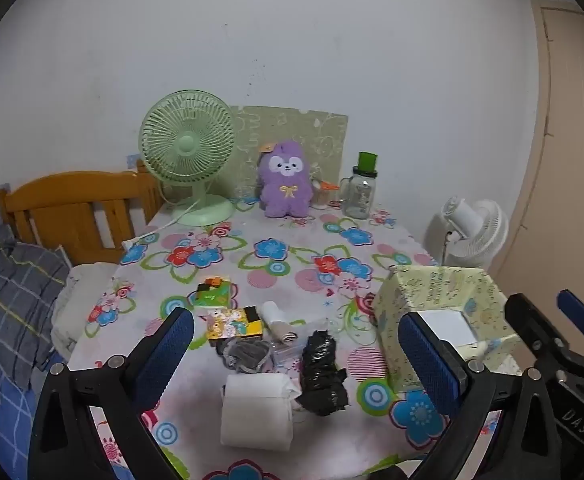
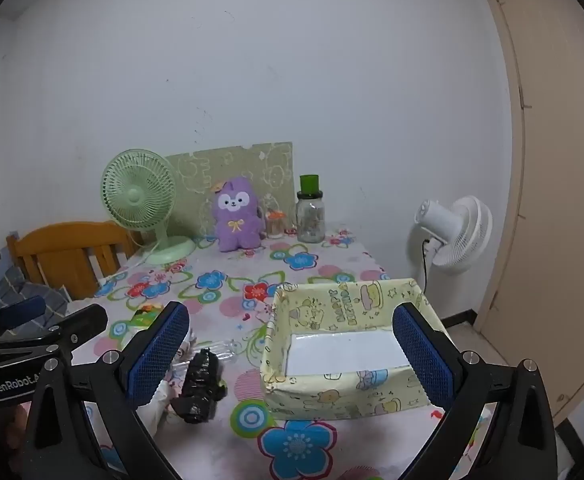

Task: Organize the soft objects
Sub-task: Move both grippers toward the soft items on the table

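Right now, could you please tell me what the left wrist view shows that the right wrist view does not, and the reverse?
Only the left wrist view shows the white tissue roll and the grey plaid pillow. Only the right wrist view shows the yellow cartoon-print box's white floor, bare. Both share the crumpled black plastic bag, purple plush toy and green desk fan.

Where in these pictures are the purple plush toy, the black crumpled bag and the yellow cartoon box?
purple plush toy (image 1: 285,184), left wrist view, on its belly.
black crumpled bag (image 1: 322,376), left wrist view, on its middle.
yellow cartoon box (image 2: 332,398), right wrist view, on its near outer wall.
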The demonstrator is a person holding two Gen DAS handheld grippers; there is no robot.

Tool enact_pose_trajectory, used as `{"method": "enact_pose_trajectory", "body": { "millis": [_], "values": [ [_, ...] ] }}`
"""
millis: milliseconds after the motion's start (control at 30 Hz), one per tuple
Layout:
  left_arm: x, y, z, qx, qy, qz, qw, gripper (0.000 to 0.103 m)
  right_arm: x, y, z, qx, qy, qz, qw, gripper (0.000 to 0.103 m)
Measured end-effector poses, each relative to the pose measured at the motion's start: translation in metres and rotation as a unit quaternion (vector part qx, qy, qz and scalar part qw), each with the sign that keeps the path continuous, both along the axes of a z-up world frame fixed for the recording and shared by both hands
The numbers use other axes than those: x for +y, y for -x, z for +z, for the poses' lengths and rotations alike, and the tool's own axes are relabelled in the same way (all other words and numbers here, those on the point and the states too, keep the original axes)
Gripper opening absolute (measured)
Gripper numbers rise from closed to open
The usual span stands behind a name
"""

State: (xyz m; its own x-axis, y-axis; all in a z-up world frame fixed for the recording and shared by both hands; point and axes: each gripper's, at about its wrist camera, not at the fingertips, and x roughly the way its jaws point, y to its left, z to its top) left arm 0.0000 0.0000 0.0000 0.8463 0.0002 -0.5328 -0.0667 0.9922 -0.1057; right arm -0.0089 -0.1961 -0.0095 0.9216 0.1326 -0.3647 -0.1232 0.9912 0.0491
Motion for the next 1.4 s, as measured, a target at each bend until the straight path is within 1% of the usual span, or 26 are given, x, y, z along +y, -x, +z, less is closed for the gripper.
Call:
{"method": "enact_pose_trajectory", "body": {
  "millis": [167, 200, 233, 267, 300, 333, 433, 700, 1000, 1400],
  "values": [
    [0.001, 0.002, 0.001, -0.02, -0.001, -0.009, 0.9998, 0.103, 0.005, -0.002, -0.001, -0.006, 0.007, 0.003, 1.0, 0.103],
    [0.003, 0.003, 0.002, -0.025, -0.002, -0.01, 0.9996, 0.103, 0.0, -0.005, -0.004, 0.004, -0.003, 0.001, 1.0, 0.103],
    [0.003, 0.006, 0.002, -0.031, -0.002, -0.005, 0.9995, 0.103, 0.003, -0.003, -0.005, -0.005, 0.003, -0.001, 1.0, 0.103],
    [0.003, 0.008, 0.003, -0.033, -0.008, -0.001, 0.9994, 0.103, 0.004, -0.003, -0.006, -0.006, 0.004, -0.001, 1.0, 0.103],
    [-0.002, 0.004, 0.003, -0.029, -0.022, 0.004, 0.9993, 0.103, 0.0, -0.001, -0.006, -0.013, -0.005, -0.002, 1.0, 0.103],
    [-0.002, 0.004, 0.003, -0.032, -0.025, 0.006, 0.9991, 0.103, 0.0, -0.004, -0.004, -0.002, -0.002, -0.001, 1.0, 0.103],
    [-0.006, 0.004, 0.003, -0.043, -0.035, 0.012, 0.9984, 0.103, 0.001, -0.004, -0.006, -0.004, -0.001, -0.001, 1.0, 0.103],
    [-0.006, 0.005, 0.003, -0.052, -0.042, 0.017, 0.9976, 0.103, 0.001, -0.004, -0.006, -0.004, -0.003, -0.005, 1.0, 0.103],
    [-0.009, 0.007, 0.001, -0.053, -0.044, 0.018, 0.9975, 0.103, 0.001, -0.002, -0.004, -0.005, -0.002, -0.006, 1.0, 0.103],
    [-0.008, 0.005, -0.002, -0.045, -0.037, 0.014, 0.9982, 0.103, 0.001, -0.004, -0.002, 0.001, 0.002, -0.011, 1.0, 0.103]
  ]
}}
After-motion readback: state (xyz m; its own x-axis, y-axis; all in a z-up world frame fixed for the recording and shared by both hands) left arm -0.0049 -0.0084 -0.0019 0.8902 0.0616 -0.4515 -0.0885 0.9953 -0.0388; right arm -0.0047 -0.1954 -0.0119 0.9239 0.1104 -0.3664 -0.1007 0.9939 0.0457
